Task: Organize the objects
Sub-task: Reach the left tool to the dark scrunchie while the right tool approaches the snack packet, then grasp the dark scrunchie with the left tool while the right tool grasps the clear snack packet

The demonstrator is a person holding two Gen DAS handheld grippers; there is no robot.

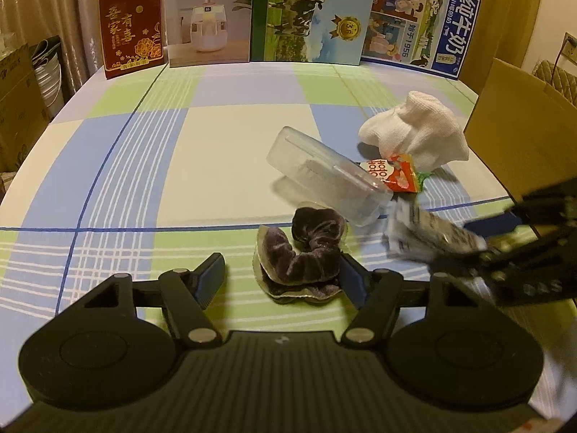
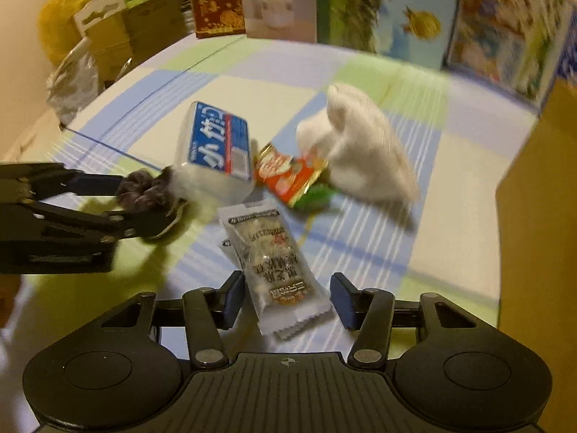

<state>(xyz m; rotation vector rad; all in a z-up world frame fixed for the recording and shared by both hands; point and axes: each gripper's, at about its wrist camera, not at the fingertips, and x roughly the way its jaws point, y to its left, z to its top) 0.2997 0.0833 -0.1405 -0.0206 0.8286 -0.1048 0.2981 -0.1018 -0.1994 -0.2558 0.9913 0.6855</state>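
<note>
Left wrist: checked tablecloth [image 1: 216, 137], 4 boxes [image 1: 209, 18] behind.

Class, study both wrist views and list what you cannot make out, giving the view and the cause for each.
1. Right wrist view: print on the back boxes, smeared by motion blur.
2. Left wrist view: the snack packets, blurred and partly behind the right gripper.
3. Both views: inside of the cardboard box; its wall hides it and the frame edge cuts it off.
4. Left wrist view: the flat piece under the scrunchie, mostly covered.
</note>
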